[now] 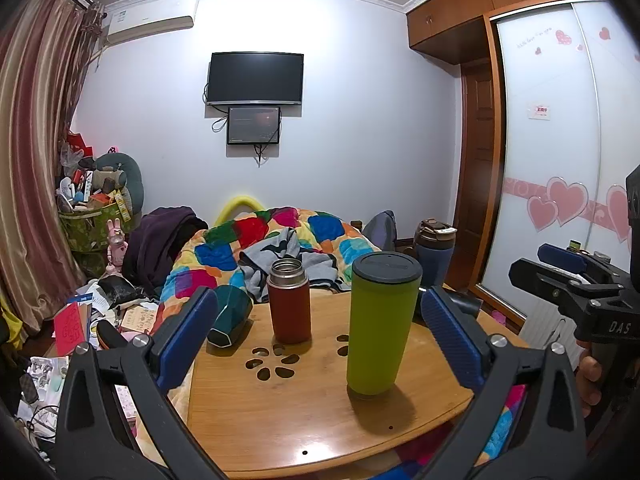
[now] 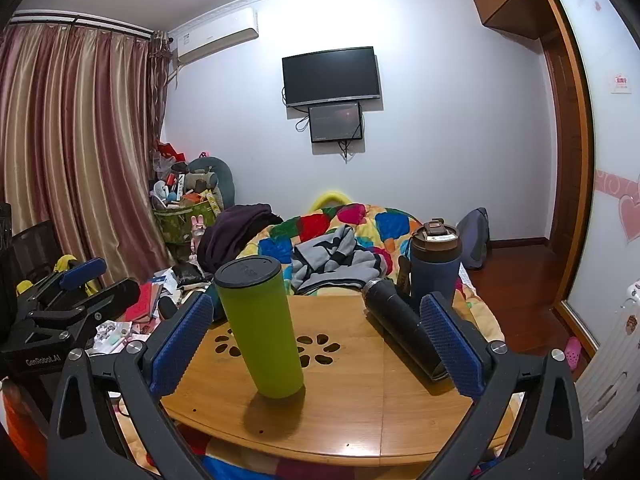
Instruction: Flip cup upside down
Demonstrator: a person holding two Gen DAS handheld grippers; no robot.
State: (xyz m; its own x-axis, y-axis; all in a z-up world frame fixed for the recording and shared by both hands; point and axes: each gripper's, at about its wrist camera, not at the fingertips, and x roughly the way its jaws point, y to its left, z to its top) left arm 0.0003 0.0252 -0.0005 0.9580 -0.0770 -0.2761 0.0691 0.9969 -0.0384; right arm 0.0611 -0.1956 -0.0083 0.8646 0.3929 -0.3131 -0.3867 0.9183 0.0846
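I am holding the left gripper (image 1: 320, 334) with its jaws spread wide, gripping nothing; the blue pads (image 1: 188, 336) are standing well apart on either side of the counter's contents without touching them. I am holding the right gripper (image 2: 316, 344) the same way, jaws wide open and empty, its right pad (image 2: 450, 346) sitting in front of a black bottle (image 2: 404, 330) that is lying on its side; I cannot tell whether they are touching.

Working from largest to smallest: the bed with its multicoloured quilt (image 1: 280, 236) is lying behind the wooden counter (image 1: 312, 412), under a wall-mounted television (image 1: 255, 78) and striped curtains (image 2: 76, 140). The counter is carrying the green cup (image 1: 380, 324), which is standing on its narrow end with its dark, wider end uppermost, near the counter's front right in the left wrist view and between the right gripper's jaws in the right wrist view, apart from both pads. Left of the cup and behind it, a red flask (image 1: 290, 306) is standing upright with its mouth open. A dark teal object (image 1: 232, 316) is lying at the counter's far left edge. A navy tumbler (image 2: 435, 268) with a brown lid is standing at the far right, just behind the black bottle. Petal-shaped cut-outs (image 1: 272, 362) are showing in the counter top between the flask and the cup.
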